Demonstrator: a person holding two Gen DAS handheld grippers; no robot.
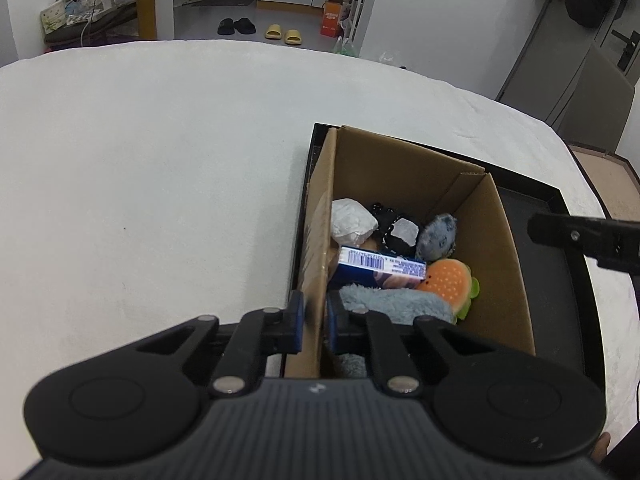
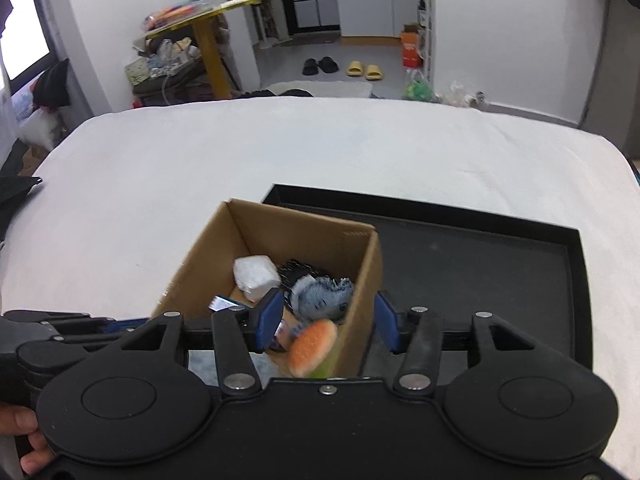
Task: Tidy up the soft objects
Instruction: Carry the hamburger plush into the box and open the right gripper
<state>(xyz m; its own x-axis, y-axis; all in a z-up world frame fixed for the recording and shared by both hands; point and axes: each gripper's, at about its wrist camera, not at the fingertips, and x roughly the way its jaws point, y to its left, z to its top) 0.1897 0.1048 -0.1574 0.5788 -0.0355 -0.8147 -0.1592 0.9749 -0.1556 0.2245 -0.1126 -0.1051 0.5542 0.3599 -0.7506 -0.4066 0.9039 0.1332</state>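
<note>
An open cardboard box (image 1: pixel 496 248) stands at the left end of a black tray (image 1: pixel 560 280). Inside lie an orange burger plush (image 1: pixel 448 284), a blue-grey fluffy toy (image 1: pixel 392 304), a denim pouch (image 1: pixel 436 236), a white packet (image 1: pixel 352 222), a black item (image 1: pixel 384 216) and a blue barcoded carton (image 1: pixel 380 266). My left gripper (image 1: pixel 315 320) is shut on the box's near left wall. My right gripper (image 2: pixel 326 320) is open, its pads astride the box's right wall (image 2: pixel 360 280). The blurred burger plush (image 2: pixel 312 348) shows between them, untouched. One right finger (image 1: pixel 580 240) hangs over the tray.
The tray (image 2: pixel 480 280) rests on a wide white cover (image 2: pixel 280 152) that reaches the far edge. Its right half holds nothing. A hand (image 2: pixel 24 432) grips the left tool. Slippers and furniture stand on the floor beyond.
</note>
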